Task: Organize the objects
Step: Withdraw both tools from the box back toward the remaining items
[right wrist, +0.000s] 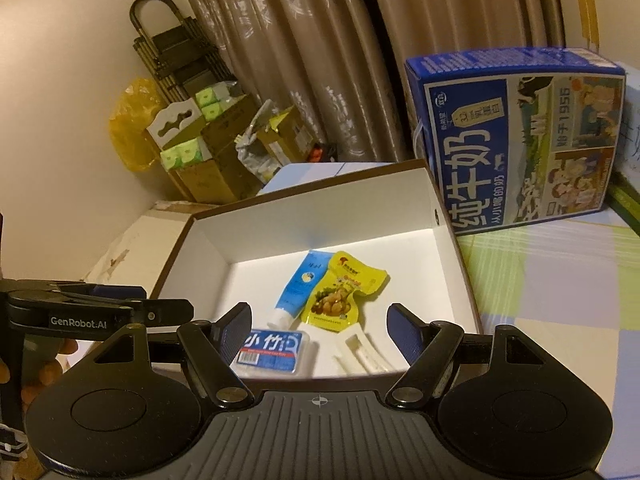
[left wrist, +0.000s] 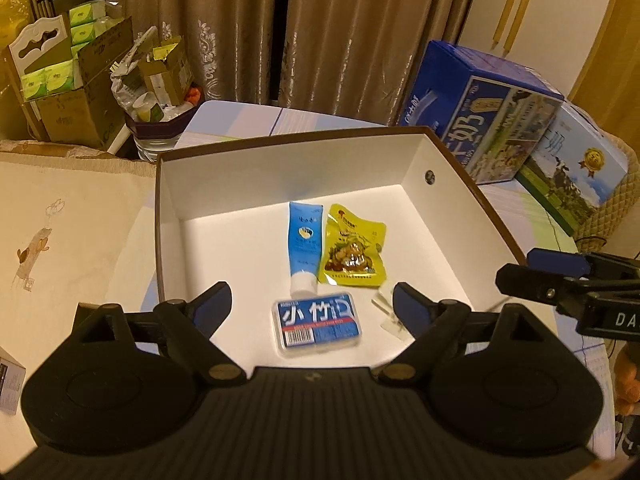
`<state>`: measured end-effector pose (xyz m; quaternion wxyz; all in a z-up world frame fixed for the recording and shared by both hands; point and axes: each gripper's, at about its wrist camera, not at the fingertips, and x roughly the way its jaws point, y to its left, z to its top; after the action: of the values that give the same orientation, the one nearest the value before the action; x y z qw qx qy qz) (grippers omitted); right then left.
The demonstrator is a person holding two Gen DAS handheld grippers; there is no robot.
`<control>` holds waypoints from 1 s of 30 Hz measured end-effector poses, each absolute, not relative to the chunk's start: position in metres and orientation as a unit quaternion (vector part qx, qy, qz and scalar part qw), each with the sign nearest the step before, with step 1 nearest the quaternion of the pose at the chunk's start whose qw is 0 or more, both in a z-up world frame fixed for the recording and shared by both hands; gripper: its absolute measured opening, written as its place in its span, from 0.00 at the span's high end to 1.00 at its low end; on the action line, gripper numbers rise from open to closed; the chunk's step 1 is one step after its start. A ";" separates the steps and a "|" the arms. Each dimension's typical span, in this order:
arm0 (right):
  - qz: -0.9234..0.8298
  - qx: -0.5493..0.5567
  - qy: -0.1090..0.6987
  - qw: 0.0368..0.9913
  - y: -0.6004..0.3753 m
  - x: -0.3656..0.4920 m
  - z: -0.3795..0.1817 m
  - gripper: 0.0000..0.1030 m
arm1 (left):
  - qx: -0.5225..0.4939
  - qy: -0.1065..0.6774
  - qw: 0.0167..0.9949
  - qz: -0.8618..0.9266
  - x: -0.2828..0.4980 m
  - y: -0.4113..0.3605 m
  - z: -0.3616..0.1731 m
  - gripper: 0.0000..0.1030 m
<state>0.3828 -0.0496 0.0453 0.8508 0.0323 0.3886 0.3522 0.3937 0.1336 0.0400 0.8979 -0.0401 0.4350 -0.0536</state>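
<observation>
Nearest my left-wrist lens, the left gripper stands with its black, blue-padded fingers spread wide and nothing between them, poised above the near edge of the open white cardboard box with brown rim. My right gripper is likewise spread wide and empty, at the same near edge of the box.

Contents of the box, all resting on its floor:
- Small blue clear-plastic case with white characters and a barcode, closest to the near wall.
- Blue and white squeeze tube, cap toward the case and just short of it.
- Yellow foil snack pouch, lying flat beside the tube on its right, edges touching or nearly so (I cannot tell which).
- Pale white plastic piece, right of the case near the front wall; too washed out for me to identify.

Outside the box, a large blue milk carton box stands on the pastel checked tablecloth at the right rear corner. Brown curtains hang behind.
</observation>
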 end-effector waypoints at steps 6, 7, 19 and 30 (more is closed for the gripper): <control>0.351 0.032 0.379 0.856 -0.064 0.358 0.054 0.30 | -0.044 0.433 0.899 -0.054 0.362 0.129 0.043 0.17; 0.352 0.030 0.377 0.857 -0.067 0.353 0.055 0.30 | -0.046 0.435 0.898 -0.053 0.357 0.129 0.043 0.17; 0.345 0.031 0.370 0.862 -0.096 0.301 0.057 0.30 | -0.052 0.449 0.890 -0.059 0.295 0.118 0.036 0.17; 0.331 0.037 0.379 0.864 -0.126 0.257 0.055 0.30 | -0.047 0.459 0.885 -0.063 0.249 0.106 0.029 0.17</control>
<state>0.2569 -0.1257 0.0552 0.8637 0.0372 0.3786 0.3306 0.2493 0.1063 0.0292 0.8852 -0.0473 0.4586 -0.0629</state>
